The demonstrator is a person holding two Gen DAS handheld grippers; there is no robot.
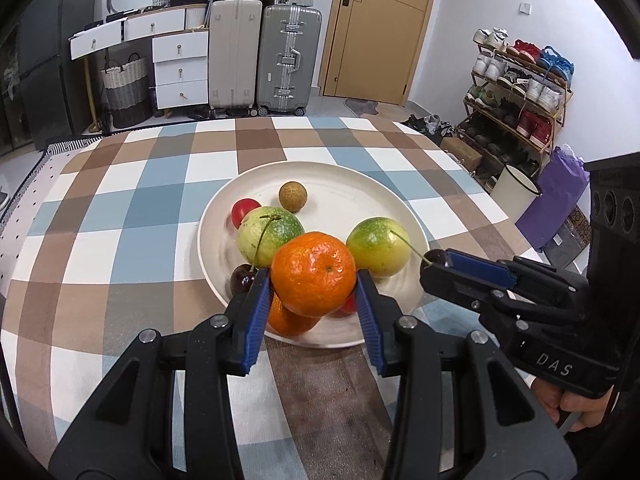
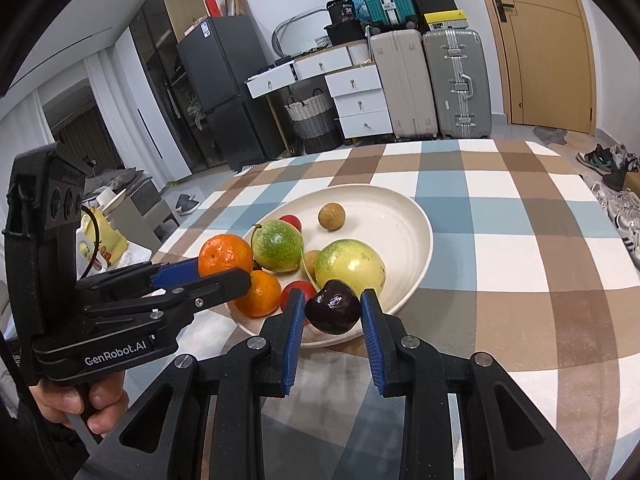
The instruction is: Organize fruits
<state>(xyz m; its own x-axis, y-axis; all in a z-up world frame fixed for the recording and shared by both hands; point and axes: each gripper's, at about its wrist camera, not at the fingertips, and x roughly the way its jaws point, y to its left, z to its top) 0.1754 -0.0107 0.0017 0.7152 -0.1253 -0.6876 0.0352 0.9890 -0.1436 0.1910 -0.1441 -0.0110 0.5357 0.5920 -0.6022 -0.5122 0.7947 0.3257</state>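
Observation:
A white plate (image 1: pixel 360 196) on the checked tablecloth holds several fruits. My left gripper (image 1: pixel 314 284) is shut on an orange mandarin (image 1: pixel 314 274) above the plate's near rim. A second mandarin (image 1: pixel 288 320) lies under it. Two green-yellow fruits (image 1: pixel 270 234) (image 1: pixel 378 246), a brown longan (image 1: pixel 293 197), a red tomato (image 1: pixel 244 210) and a dark cherry (image 1: pixel 242 280) lie on the plate. My right gripper (image 2: pixel 331 306) is shut on a dark cherry (image 2: pixel 333 307) over the plate's (image 2: pixel 416 220) near rim. The held mandarin (image 2: pixel 226 254) shows at left.
The checked tablecloth (image 1: pixel 140 200) covers the table around the plate. Beyond the far edge stand suitcases (image 1: pixel 288 60), white drawers (image 1: pixel 180 68) and a woven basket (image 1: pixel 126 88). A shoe rack (image 1: pixel 520 92) and a white bin (image 1: pixel 514 190) stand to the right of the table.

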